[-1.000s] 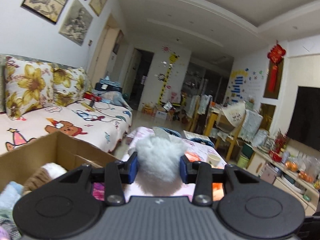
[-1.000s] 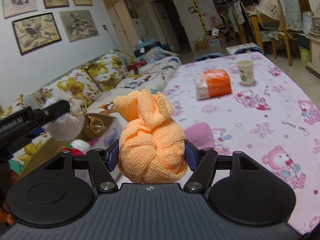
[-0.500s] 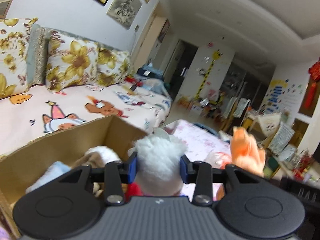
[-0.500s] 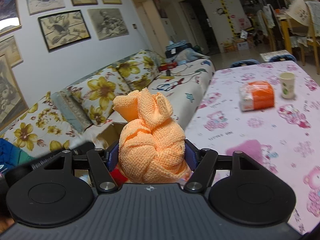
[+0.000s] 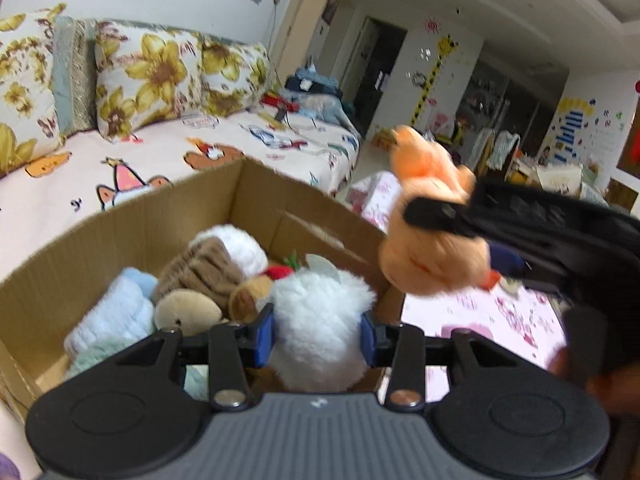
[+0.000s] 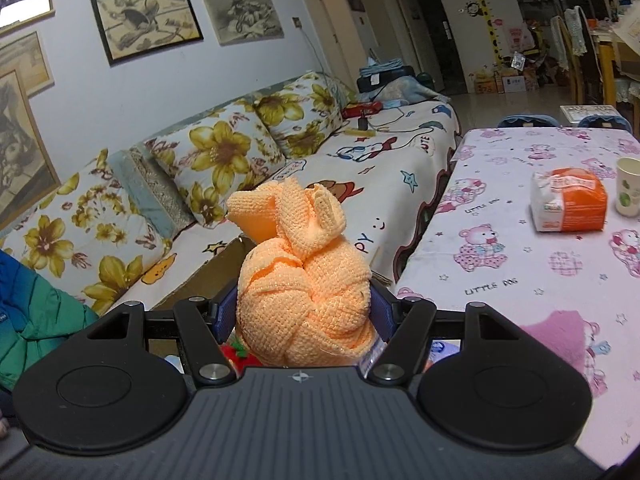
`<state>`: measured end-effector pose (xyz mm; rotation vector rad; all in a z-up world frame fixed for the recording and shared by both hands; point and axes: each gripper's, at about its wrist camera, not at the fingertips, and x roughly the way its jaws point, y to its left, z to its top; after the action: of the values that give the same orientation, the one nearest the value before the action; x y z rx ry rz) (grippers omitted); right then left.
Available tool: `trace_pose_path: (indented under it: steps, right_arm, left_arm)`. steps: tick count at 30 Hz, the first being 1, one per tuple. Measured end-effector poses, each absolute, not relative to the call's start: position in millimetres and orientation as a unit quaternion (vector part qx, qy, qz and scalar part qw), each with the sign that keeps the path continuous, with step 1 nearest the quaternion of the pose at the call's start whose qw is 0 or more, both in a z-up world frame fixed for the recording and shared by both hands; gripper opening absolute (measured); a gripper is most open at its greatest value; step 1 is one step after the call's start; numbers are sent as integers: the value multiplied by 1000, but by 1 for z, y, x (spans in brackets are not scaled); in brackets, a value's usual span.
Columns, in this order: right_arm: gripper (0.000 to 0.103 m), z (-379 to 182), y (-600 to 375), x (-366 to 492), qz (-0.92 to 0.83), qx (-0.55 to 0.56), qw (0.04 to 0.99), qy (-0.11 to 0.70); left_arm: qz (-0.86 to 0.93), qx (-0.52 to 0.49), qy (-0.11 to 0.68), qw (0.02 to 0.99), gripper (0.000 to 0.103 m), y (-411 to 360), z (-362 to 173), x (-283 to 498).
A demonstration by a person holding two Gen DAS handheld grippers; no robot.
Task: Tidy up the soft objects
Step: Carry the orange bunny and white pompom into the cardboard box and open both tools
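1. Lower centre of the left wrist view: the left hand-held gripper [image 5: 318, 336] is clenched on a white fluffy toy [image 5: 320, 320], its blue pads pressed into the fur on both sides. The toy hangs over the near right part of the cardboard box [image 5: 132, 220].
2. Risk, judged: let go here, the toy could catch the near right wall of the box and tip out toward the bench [image 5: 488, 312].
3. Box contents, left to right: a pale blue cloth [image 5: 116, 316], a tan plush [image 5: 186, 312], a brown-and-white plush [image 5: 216, 260]. They fill the left side, so free room lies mostly to the right.
4. Right of centre in the same view: the right hand-held gripper [image 5: 436, 236] grasps a knotted orange cloth [image 5: 432, 248], held just beyond the box's right rim.
5. Risk, judged: both loads head for the same corner and may collide or knock each other aside.
6. Right wrist view: the orange cloth [image 6: 304, 300] fills the jaws; an orange packet [image 6: 568, 204] and a paper cup [image 6: 628, 186] stand well apart on the bench, out of the way.
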<state>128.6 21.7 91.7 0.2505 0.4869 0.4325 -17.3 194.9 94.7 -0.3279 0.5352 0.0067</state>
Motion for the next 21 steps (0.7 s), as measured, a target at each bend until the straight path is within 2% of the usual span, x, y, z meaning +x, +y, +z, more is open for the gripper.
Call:
trace_pose_path:
  steps: [13, 16, 21]
  right_arm:
    - [85, 86, 43, 148, 233, 122, 928, 263]
    - [101, 85, 42, 150, 241, 125, 924, 268]
    - [102, 92, 29, 143, 244, 162, 922, 253]
  left_arm:
    - [5, -149, 291, 945, 45, 191, 87, -15]
    - [8, -142, 290, 946, 54, 190, 86, -15]
    - [16, -133, 277, 951, 74, 190, 89, -16]
